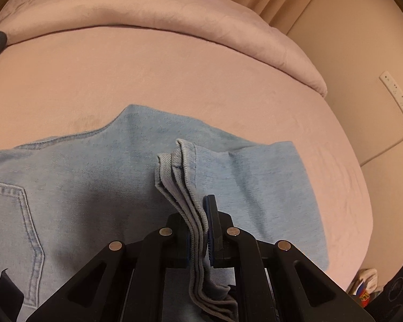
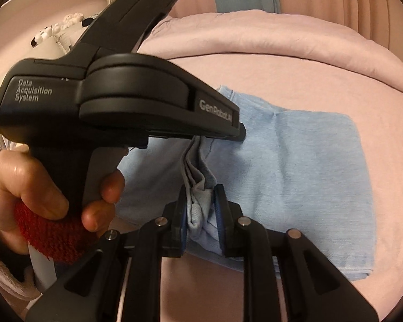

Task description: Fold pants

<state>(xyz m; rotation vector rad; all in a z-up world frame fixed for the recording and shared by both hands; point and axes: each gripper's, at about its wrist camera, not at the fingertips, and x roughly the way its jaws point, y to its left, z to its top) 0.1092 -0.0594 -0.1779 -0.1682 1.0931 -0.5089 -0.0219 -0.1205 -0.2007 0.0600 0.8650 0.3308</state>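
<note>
Light blue denim pants [image 1: 94, 177] lie partly folded on a pink bed [image 1: 147, 75]; a back pocket shows at the lower left. My left gripper [image 1: 201, 230] is shut on the stacked leg hems [image 1: 180, 166], held above the rest of the pants. My right gripper [image 2: 202, 214] is shut on a bunched edge of the same pants [image 2: 309, 166], just off the bed. The left gripper's black body [image 2: 121, 99] crosses the right wrist view close above, with the hand [image 2: 40, 187] on its handle.
A rolled pink duvet [image 1: 174, 18] lies across the far side of the bed. A beige wall with a white power strip [image 1: 397, 96] and cord is to the right. Small items [image 1: 365, 287] sit on the floor at lower right.
</note>
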